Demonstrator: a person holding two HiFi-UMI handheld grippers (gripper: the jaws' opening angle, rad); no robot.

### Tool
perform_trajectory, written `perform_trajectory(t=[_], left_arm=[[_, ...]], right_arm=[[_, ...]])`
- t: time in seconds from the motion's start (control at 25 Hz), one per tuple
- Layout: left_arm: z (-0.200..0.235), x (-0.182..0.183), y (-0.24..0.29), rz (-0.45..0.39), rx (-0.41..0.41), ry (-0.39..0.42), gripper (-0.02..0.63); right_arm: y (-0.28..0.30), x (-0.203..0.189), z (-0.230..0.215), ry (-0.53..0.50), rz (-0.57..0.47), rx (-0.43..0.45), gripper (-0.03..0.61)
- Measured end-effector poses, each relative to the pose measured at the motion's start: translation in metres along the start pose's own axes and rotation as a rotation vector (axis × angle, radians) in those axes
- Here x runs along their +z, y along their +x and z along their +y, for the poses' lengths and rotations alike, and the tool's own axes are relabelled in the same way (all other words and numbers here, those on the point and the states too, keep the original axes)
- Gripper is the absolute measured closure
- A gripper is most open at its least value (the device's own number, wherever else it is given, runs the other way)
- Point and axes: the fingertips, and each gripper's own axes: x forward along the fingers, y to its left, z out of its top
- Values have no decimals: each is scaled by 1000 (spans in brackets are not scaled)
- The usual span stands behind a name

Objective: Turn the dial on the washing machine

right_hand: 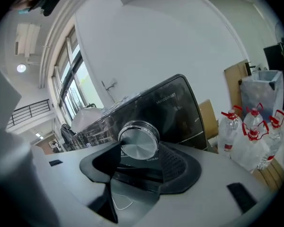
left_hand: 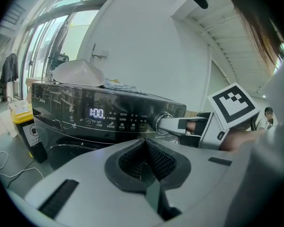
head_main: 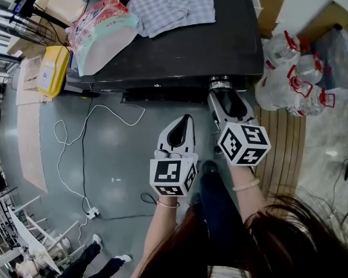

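Note:
A dark washing machine [head_main: 180,51] stands in front of me, its display [left_hand: 96,113] lit with 1:00. Its round silver dial [right_hand: 138,141] sits at the panel's right end, seen too in the head view [head_main: 220,85] and the left gripper view [left_hand: 162,121]. My right gripper [right_hand: 139,151] reaches up to the panel [head_main: 221,92]. The dial lies between its pads, which touch it on both sides. My left gripper [head_main: 182,123] hangs back from the machine, lower and to the left. Its jaws [left_hand: 144,151] are shut with nothing between them.
Checked clothes [head_main: 171,4] and a plastic bag [head_main: 101,30] lie on the machine's top. A yellow bin [head_main: 52,71] stands at its left. Several water bottles [head_main: 290,74] sit at its right, by a wooden pallet [head_main: 284,149]. A white cable [head_main: 81,155] trails over the floor.

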Motion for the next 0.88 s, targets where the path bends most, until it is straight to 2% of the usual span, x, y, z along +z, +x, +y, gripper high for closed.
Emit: perform_trajectory(t=[0.12, 0.28, 0.44, 0.64, 0.88], left_arm=[[1, -1, 1, 3, 2, 0, 598], [0, -1, 2, 5, 2, -1, 598], [0, -2, 5, 7, 1, 0, 598], [1, -2, 5, 8, 2, -2, 598], [1, -2, 6, 10, 2, -5, 598]], right_arm=[[-1, 2, 1, -125, -1, -35, 311], [1, 3, 5, -297, 26, -57, 271], [4, 4, 4, -353, 35, -85, 269], [3, 5, 3, -275, 18, -77, 287], [3, 5, 2, -6, -14, -3, 287]])
